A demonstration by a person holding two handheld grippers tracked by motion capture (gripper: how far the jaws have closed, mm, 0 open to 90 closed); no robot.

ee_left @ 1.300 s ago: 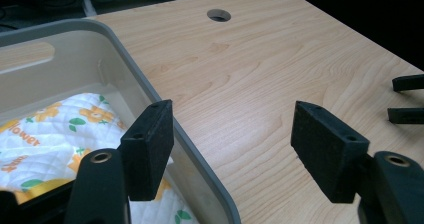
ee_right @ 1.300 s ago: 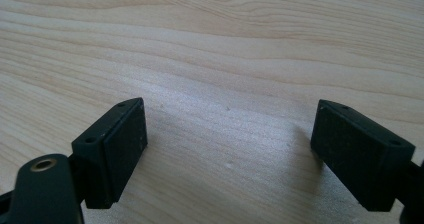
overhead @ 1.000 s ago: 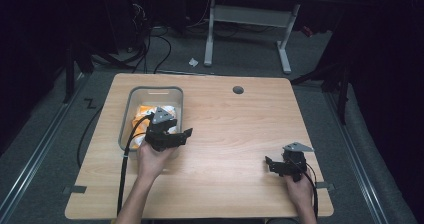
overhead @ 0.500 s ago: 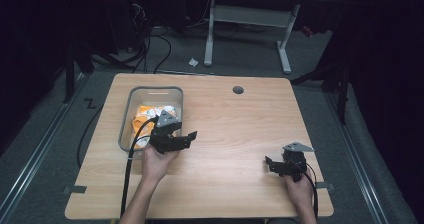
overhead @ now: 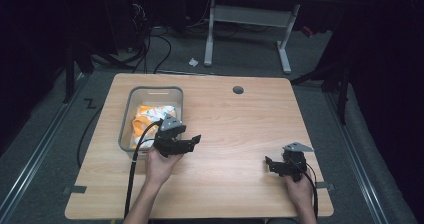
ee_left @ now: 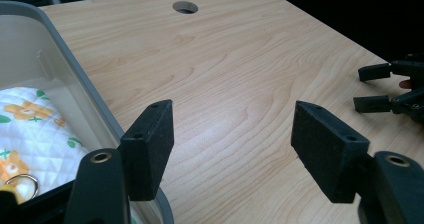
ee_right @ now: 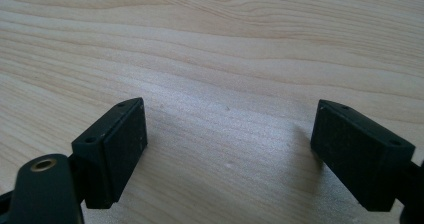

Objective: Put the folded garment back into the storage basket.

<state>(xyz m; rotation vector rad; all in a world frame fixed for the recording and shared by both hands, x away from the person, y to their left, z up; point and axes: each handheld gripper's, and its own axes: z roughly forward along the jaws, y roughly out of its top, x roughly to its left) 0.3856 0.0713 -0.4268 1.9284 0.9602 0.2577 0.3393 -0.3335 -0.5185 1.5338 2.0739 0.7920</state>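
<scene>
Grey plastic bin (overhead: 127, 115) holds a white quilted cloth (overhead: 150, 115) with orange flowers.

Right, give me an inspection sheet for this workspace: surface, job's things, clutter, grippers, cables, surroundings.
Surface: light wooden table, bare grain, round cable hole near the far edge.
Job's things: clear grey-rimmed plastic bin at the table's left, holding a white quilted cloth with orange flowers.
Clutter: nothing seen on the tabletop.
Grippers: left gripper beside the bin's rim, jaws open and empty; right gripper low over bare wood, jaws open and empty.
Cables: black cable trails from the left gripper off the near edge; more on the floor.
Surroundings: dark room, white desk frame behind, scrap of paper on the floor.
</scene>
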